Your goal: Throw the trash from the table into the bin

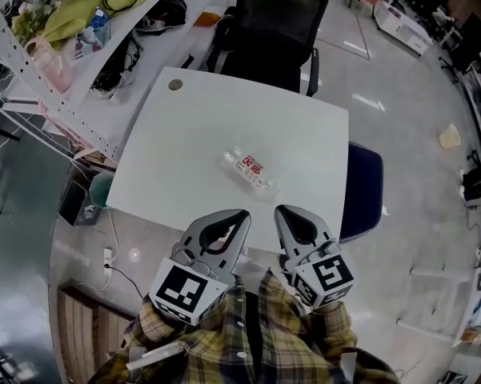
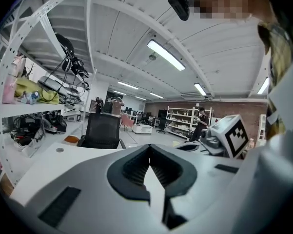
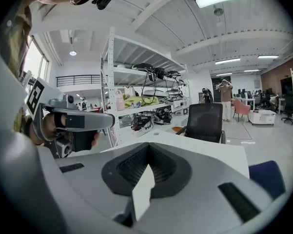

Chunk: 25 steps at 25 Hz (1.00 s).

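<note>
On the white table [image 1: 184, 142], near its front edge, lies the trash, a crumpled clear wrapper with a red label [image 1: 250, 171]. Both grippers hover side by side just short of that edge, in front of the wrapper and apart from it. My left gripper [image 1: 243, 214] [image 2: 149, 147] has its jaws together with nothing between them. My right gripper [image 1: 279, 211] [image 3: 147, 145] is likewise shut and empty. The wrapper is hidden behind the jaws in both gripper views.
A black office chair [image 1: 276, 30] stands at the table's far side and a blue seat [image 1: 362, 189] at its right. A pale green bin-like container [image 1: 101, 189] sits on the floor by the table's left front corner. A cluttered metal shelf [image 1: 72, 38] runs along the left.
</note>
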Available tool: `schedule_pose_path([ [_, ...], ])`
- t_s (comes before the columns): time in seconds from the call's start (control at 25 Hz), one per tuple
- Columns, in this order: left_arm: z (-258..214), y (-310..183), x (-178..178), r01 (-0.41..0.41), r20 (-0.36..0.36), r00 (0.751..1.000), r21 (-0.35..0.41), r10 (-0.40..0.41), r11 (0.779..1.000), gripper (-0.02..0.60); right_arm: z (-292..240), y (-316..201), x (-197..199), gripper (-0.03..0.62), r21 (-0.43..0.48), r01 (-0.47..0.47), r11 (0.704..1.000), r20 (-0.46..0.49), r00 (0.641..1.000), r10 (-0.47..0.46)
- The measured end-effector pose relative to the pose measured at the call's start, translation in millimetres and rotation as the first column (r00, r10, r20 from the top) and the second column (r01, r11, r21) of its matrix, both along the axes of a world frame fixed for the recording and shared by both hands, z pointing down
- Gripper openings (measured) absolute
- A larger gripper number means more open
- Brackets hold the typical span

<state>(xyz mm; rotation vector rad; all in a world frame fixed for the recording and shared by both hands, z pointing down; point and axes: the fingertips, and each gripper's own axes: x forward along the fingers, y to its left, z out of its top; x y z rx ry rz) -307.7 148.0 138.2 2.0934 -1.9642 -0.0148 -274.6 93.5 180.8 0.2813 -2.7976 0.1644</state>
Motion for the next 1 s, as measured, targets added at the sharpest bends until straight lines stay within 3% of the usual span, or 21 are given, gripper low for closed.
schedule_pose_path([
  [0.44, -5.3, -55.9, -11.6, 0.039, 0.018, 0.999, 0.019, -0.039, 0.999, 0.009, 9.1, -54.5, -12.7, -0.002, -0.015, 0.035, 0.999, -0.006, 0.999, -0.035],
  [0.76, -16.9, -80.2, -12.9, 0.006, 0.041, 0.999, 0.053, -0.009, 0.999, 0.009, 4.5, -74.7, -16.9, -0.002, 0.002, 0.021, 1.0, -0.001, 1.0, -0.021],
  [1.0, -12.4, -83.6, -30.0, 0.005, 0.042, 0.999, 0.023, -0.006, 1.0, 0.009, 9.5, -79.4, -33.9, -0.002, -0.011, 0.024, 1.0, -0.017, 1.0, -0.024],
])
